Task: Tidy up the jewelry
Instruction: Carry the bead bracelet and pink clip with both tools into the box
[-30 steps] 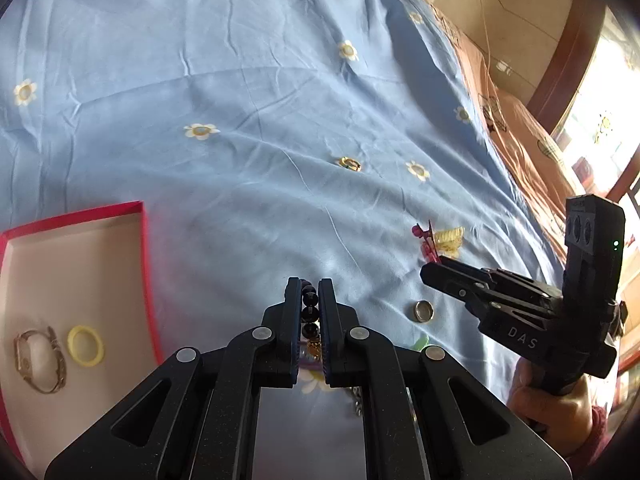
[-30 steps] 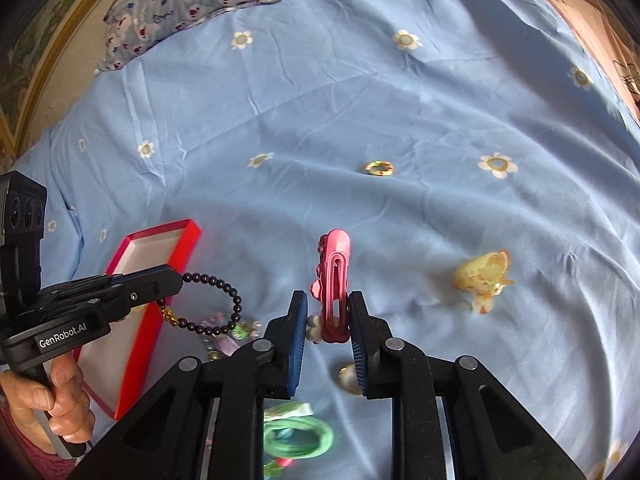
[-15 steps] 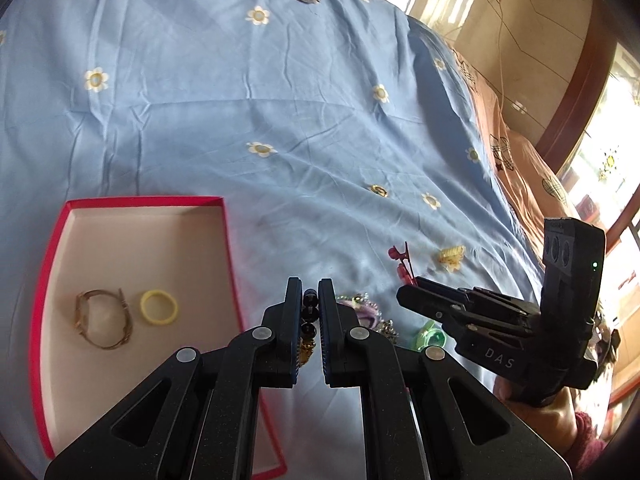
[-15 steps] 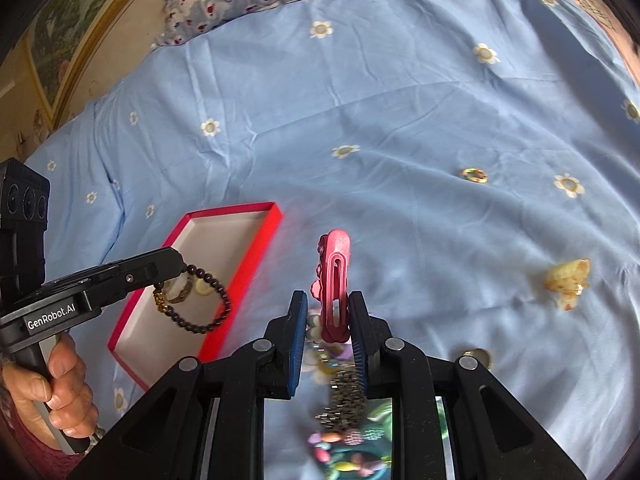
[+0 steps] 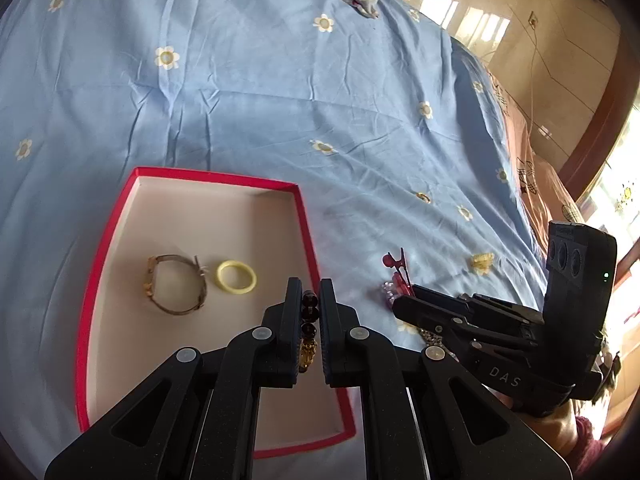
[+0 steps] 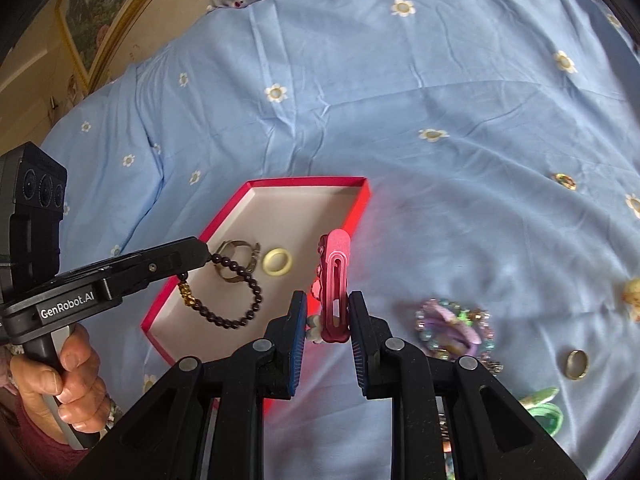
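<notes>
Left wrist view: the left tool [image 5: 307,300] is clamped narrowly on a dark beaded bracelet [image 5: 309,322], whose beads and one amber bead show between its fingers. It hangs over the near right part of a red-rimmed box [image 5: 114,232] with a pale floor, which lies on a bed under a blue flowered sheet [image 5: 280,92]. Inside the box, at 9 o'clock from the fingertips, a wristwatch [image 5: 176,286] and a yellow ring [image 5: 236,277] lie just beside each other. At 3 o'clock the right tool [image 5: 404,300], gripped by a hand, carries a red hair clip [image 5: 396,268] above the sheet. A small yellow ornament [image 5: 482,261] lies on the sheet at 2 o'clock, well apart from the box.

Right wrist view: the right tool [image 6: 328,312] is closed on the lower end of the pink-red hair clip [image 6: 335,280], which stands upright between the blue pads, just beside the box's right rim [image 6: 362,208]. At 9 o'clock the left tool [image 6: 200,252], held by a hand [image 6: 64,384], dangles the beaded bracelet [image 6: 228,300] in a loop over the box, above the wristwatch [image 6: 236,258] and beside the yellow ring [image 6: 277,261]. On the sheet [image 6: 400,100] at 3 o'clock lie a purple beaded piece [image 6: 452,328], a gold ring [image 6: 577,364] and, at 4 o'clock, a green hair tie [image 6: 544,412]. A small gold ornament [image 6: 565,181] lies at 2 o'clock.
</notes>
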